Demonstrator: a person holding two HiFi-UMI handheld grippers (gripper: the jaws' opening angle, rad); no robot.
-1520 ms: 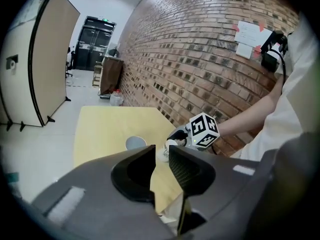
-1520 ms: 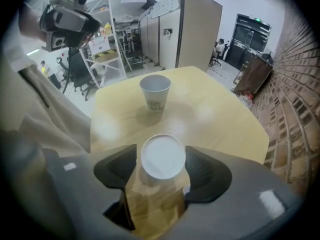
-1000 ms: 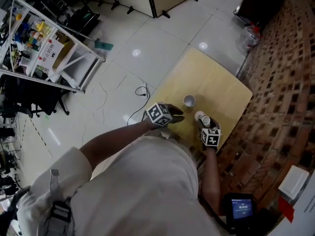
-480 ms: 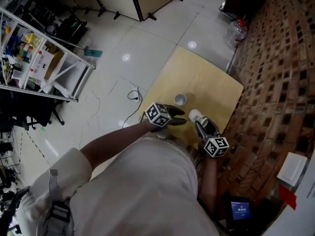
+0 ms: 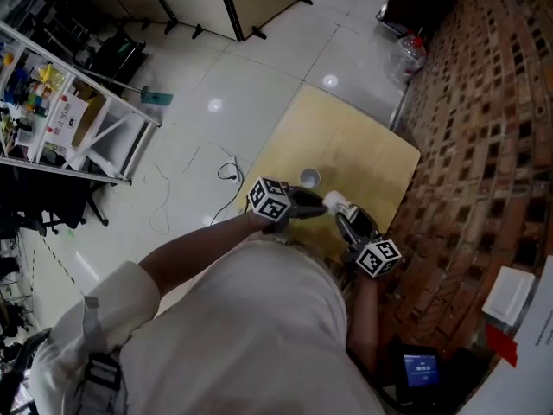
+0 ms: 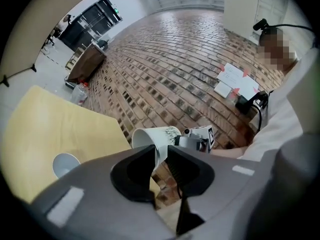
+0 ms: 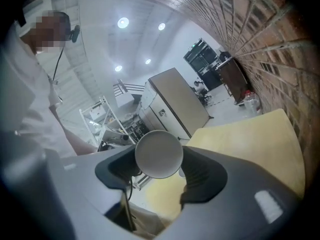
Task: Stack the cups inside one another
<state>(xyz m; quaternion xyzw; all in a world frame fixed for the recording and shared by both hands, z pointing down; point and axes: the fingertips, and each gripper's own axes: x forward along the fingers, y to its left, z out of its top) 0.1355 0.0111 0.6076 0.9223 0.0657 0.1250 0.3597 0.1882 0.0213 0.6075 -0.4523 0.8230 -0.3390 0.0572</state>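
Above the near edge of the table, the right gripper is clamping a paper cup on its side, while the left gripper, its jaws just now closing, is holding them a narrow gap apart with that cup's rim in the gap. If they are nipping the thin rim crookedly, I reckon the cup is risking getting crushed, or twisting loose and dropping beside the second cup, which is standing upright further in on the table

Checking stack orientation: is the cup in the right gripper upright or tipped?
Tipped on its side. The cup lies level in the right gripper, mouth toward the left gripper.
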